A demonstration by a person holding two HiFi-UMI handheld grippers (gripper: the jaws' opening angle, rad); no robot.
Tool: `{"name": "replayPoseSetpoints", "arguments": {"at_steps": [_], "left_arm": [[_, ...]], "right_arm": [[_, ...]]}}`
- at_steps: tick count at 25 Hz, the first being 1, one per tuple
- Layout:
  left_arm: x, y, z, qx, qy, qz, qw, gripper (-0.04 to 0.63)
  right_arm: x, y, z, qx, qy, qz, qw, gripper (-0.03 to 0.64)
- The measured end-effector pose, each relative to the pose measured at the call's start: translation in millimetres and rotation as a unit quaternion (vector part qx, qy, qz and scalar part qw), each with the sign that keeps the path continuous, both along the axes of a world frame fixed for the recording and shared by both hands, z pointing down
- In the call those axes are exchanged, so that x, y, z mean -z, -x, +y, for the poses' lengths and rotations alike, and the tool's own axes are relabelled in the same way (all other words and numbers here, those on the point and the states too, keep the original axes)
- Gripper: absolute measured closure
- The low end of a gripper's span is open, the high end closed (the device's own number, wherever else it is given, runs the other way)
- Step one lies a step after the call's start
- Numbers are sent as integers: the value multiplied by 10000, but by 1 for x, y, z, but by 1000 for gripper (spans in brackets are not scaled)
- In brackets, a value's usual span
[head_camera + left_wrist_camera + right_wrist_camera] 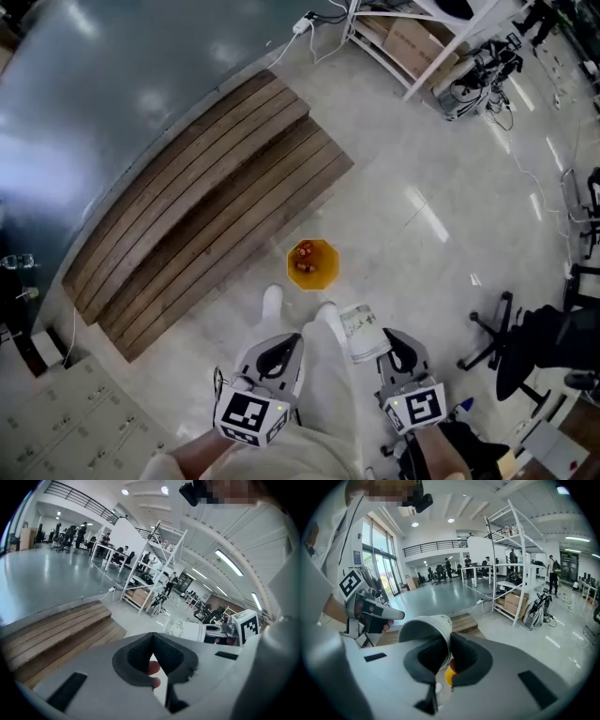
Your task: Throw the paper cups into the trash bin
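You're pinching the paper cup (429,623) by its wall in your right gripper's (447,641) fingers; it's probably light and crushable, stiffest near the rim. The trash bin (312,263) is sitting at twelve o'clock; your left gripper's (153,641) fingers are closed, empty.

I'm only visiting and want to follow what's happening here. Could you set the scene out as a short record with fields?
Right gripper: jaws shut on a paper cup
Left gripper: jaws together, nothing between them
Trash bin: orange, standing on the floor, red bits inside
Nearby: wooden steps, apart from the bin
Cup in bin: not yet
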State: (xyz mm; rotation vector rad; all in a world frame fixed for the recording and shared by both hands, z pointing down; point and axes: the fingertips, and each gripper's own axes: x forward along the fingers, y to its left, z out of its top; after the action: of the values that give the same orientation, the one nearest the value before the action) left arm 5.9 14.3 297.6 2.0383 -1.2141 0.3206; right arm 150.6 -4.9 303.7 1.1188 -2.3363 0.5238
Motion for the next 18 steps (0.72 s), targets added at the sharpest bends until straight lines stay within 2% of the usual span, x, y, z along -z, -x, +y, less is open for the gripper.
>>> {"name": "replayPoseSetpoints", "arguments": {"at_steps": [4, 8, 14, 18], "left_arm": [[-54, 9, -22, 378, 70, -249, 9990, 591], [-101, 16, -23, 782, 249, -465, 9955, 591], [-185, 9, -28, 991, 337, -532, 9931, 591], [-249, 9, -22, 1160, 476, -531, 9907, 591]], "right_arm": [[-58, 4, -28, 398, 128, 198, 9989, 591], [-112, 4, -26, 778, 433, 312, 9955, 592], [-211, 10, -28, 1215, 447, 503, 9903, 592], [-277, 12, -26, 1248, 467, 646, 9890, 592]]}}
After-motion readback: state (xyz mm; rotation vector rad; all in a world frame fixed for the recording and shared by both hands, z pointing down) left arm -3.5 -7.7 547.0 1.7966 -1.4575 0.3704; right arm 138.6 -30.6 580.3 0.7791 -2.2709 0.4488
